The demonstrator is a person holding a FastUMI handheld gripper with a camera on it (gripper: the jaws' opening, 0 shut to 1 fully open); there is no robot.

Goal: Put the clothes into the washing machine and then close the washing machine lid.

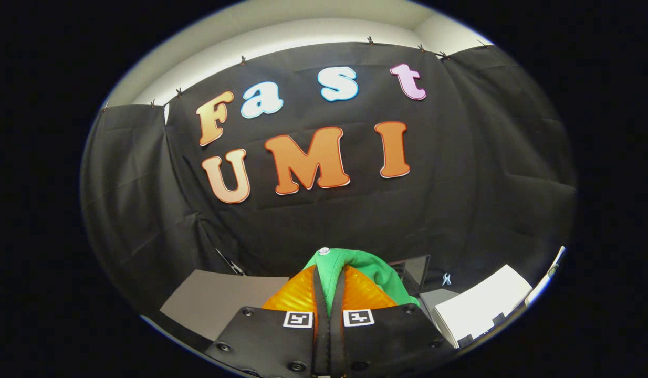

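My gripper (pixel 329 273) is shut on a green garment (pixel 374 273), a thin fold of it pinched between the two fingers. The cloth bunches up above the fingertips, drapes over the right finger, and carries a small white button at its top. It hangs lifted in front of the black cloth wall. Behind the garment to the right stands a dark, glossy upright panel (pixel 416 270), possibly the washing machine's raised lid; I cannot tell for sure.
A grey flat surface (pixel 219 302) lies beyond the left finger. A white boxy object (pixel 484 307) sits to the right of the fingers, with a small grey surface (pixel 437 296) between it and the garment.
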